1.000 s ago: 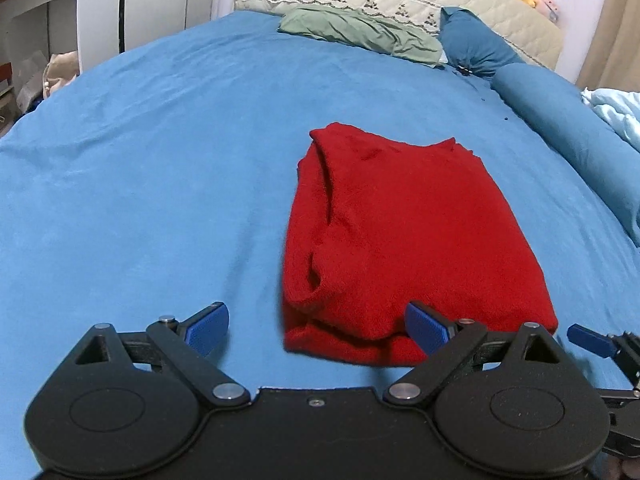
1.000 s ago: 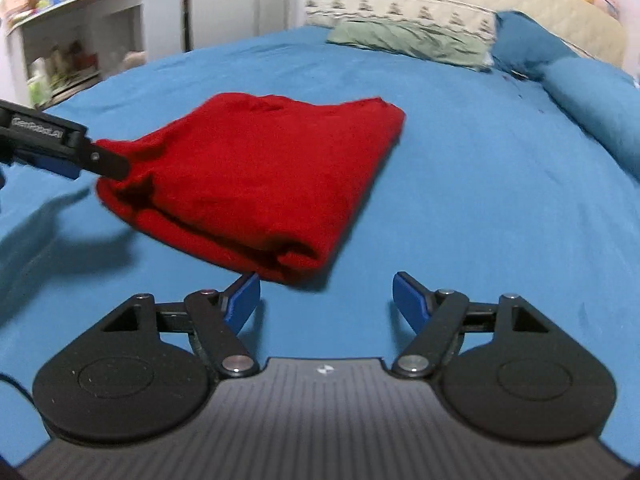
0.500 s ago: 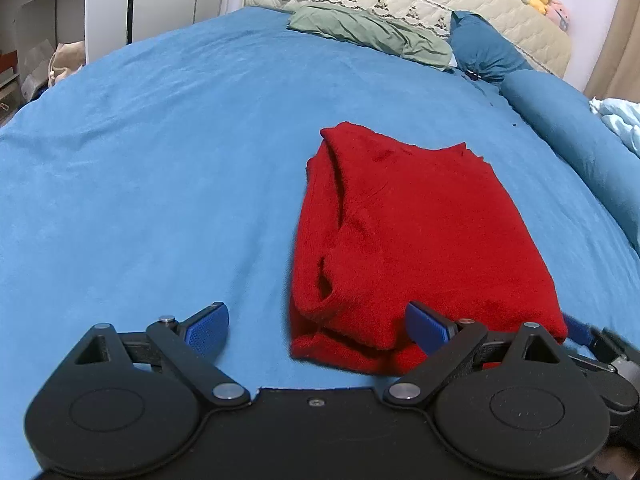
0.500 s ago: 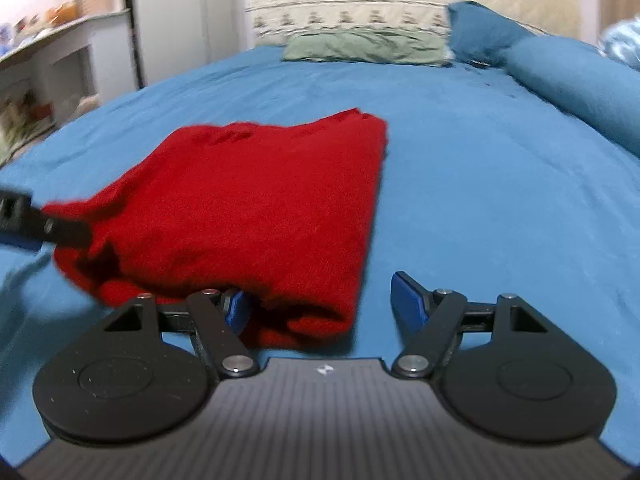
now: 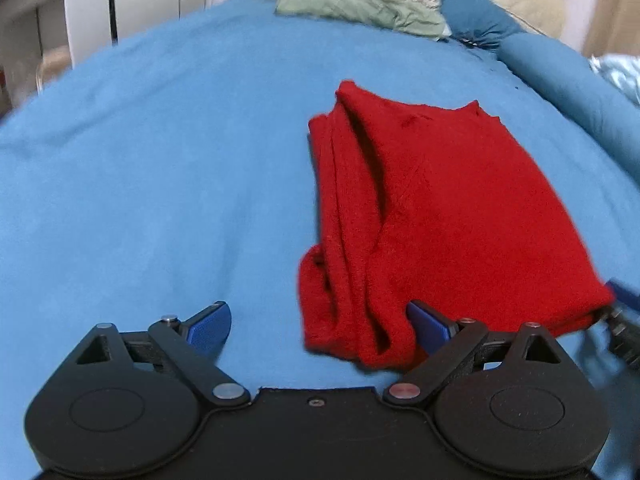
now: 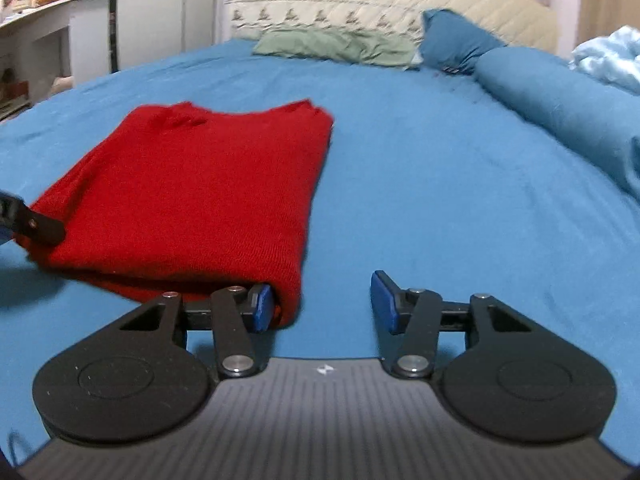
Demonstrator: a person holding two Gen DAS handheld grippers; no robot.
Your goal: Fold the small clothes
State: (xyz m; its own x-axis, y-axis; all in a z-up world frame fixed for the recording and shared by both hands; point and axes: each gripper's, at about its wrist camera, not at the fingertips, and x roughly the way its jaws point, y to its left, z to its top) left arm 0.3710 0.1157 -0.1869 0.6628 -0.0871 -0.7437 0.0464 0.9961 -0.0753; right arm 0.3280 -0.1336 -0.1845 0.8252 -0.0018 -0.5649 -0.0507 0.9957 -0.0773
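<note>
- Nearest, two grippers, one per hand. Left gripper: fingers spread wide, holding nothing; its right finger lies against the near left corner of the sweater, its left finger rests over bare sheet.
- Right gripper: fingers likewise wide apart, nothing clamped; its left finger is tucked at the near right corner of the sweater, the other finger stands clear over the sheet.
- Sweater, one, red knit: lies flat on the blue sheet in a folded rectangle, layered edges showing along its left side.
- Step in hand, by judgement: taking hold of the two near corners for a further fold. The next move calls for closing each gripper on all layers of its corner, then carrying the near edge toward the far edge evenly.
- Farther off: one green pillow, one blue pillow, one blue bolster, one quilted headboard.
</note>
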